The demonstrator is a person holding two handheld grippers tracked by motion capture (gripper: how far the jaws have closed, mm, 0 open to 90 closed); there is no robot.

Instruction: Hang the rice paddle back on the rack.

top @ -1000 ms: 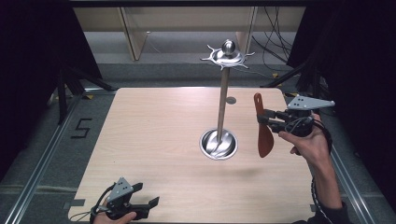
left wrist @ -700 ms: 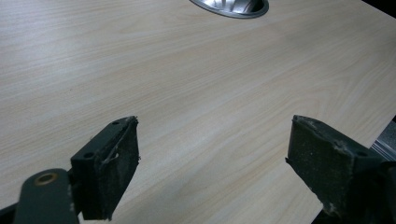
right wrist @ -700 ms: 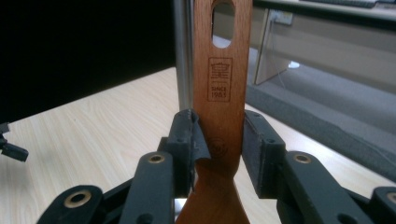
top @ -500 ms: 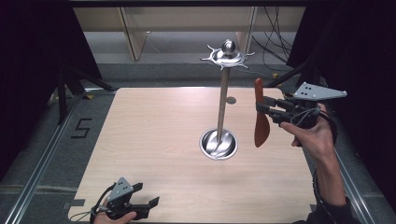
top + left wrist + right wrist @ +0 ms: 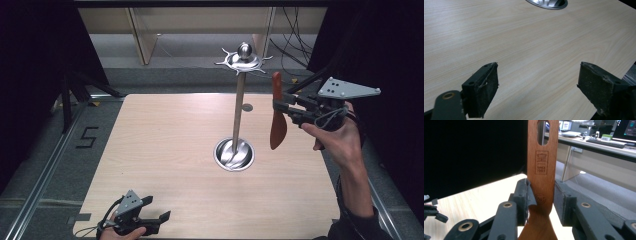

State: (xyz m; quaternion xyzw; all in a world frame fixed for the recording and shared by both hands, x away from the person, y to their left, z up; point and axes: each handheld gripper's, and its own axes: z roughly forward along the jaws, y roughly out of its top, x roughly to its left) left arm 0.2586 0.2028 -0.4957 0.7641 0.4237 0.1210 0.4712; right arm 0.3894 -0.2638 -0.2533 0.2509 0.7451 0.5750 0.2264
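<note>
Dark curtains and pale shelving ring the light wooden table (image 5: 165,150), where a tall steel stand with hooked crown (image 5: 239,110) rises left of the right gripper (image 5: 280,107). Its jaws clamp the reddish-brown wooden spatula (image 5: 541,170), slotted handle above them; judging by that, guide the slot gently onto a hook. Left gripper (image 5: 536,87) rests, jaws apart, nothing between.

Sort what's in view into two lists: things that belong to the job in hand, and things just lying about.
In the job:
- wooden spatula, held upright in the right gripper
- metal hook stand on the table, beside the spatula

Lying about:
- left gripper, open, at the table's near edge
- cables on the floor behind
- shelf unit behind the table
</note>
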